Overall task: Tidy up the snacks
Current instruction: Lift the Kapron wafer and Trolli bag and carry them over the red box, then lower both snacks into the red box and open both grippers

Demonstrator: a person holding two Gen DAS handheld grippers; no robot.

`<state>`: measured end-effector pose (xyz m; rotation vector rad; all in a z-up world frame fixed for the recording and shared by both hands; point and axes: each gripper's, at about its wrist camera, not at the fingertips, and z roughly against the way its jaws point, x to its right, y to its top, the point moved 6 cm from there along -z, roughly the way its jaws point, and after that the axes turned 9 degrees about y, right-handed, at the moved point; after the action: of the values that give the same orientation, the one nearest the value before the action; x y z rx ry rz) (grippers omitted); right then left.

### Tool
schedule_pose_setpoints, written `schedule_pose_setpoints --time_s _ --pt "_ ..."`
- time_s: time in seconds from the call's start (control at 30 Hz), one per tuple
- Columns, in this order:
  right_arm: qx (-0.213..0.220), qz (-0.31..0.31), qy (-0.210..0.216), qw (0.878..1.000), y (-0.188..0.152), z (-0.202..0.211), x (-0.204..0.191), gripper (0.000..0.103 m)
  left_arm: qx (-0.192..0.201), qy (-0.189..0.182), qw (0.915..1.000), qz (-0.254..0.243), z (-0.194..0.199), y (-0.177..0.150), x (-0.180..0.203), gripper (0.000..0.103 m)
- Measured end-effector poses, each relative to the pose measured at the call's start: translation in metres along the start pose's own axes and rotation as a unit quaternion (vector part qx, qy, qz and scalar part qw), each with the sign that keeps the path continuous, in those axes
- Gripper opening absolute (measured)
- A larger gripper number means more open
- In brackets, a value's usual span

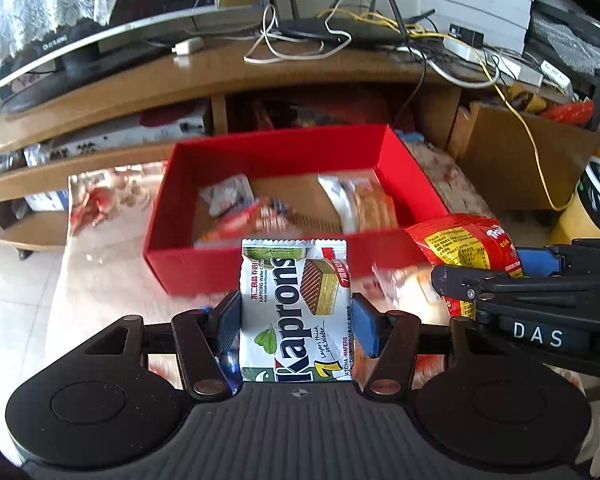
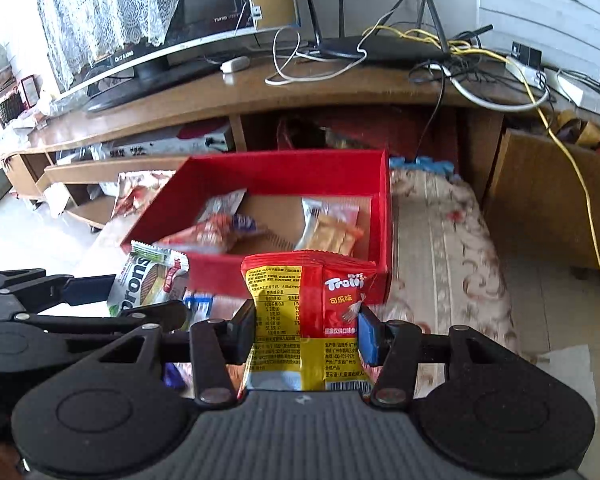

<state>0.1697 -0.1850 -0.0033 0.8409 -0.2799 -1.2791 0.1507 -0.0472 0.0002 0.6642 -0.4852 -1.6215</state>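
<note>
Left tongs (image 1: 296, 322): pinching the wafer pack (image 1: 296, 312) from both sides; the pack stands up between the blue pads, its top just in front of the near wall of the box.
Right tongs (image 2: 307, 330): pinching the gummy bag (image 2: 312, 320), which sticks up between the pads, right in front of the box's near wall.
Side by side: the two tongs are close together, the left one with its wafer pack (image 2: 148, 280) showing at the left of the right camera view, the gummy bag (image 1: 466, 252) at the right of the left view.
Box (image 1: 276, 148): red, open on top, sitting on a flowery cloth (image 2: 448, 240).
Inside the box: a few snack packs (image 2: 332, 228) lie flat on the brown bottom; they look blurry.
Behind: a wooden TV stand (image 2: 260, 92) with a TV (image 2: 148, 20), a router (image 2: 380, 48) and tangled wires.
Far right: a cardboard box (image 1: 516, 152) on the floor.
</note>
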Motion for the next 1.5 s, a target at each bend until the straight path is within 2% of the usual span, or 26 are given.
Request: schedule_pose_setpoints --time_s 0.8,1.13,1.5 --pt "0.028 -0.002 0.003 1.0 0.065 -0.036 0.012 0.052 0.034 0.028 0.9989 0.012 -0.03 0.06 -0.011 0.063" --pt "0.016 -0.004 0.006 1.0 0.082 -0.075 0.023 0.052 0.022 0.041 0.9988 0.014 -0.064 0.077 -0.014 0.063" --pt "-0.003 -0.003 0.0 1.0 0.08 -0.107 0.029 0.052 -0.003 0.05 0.9986 0.018 -0.094 0.074 -0.016 0.063"
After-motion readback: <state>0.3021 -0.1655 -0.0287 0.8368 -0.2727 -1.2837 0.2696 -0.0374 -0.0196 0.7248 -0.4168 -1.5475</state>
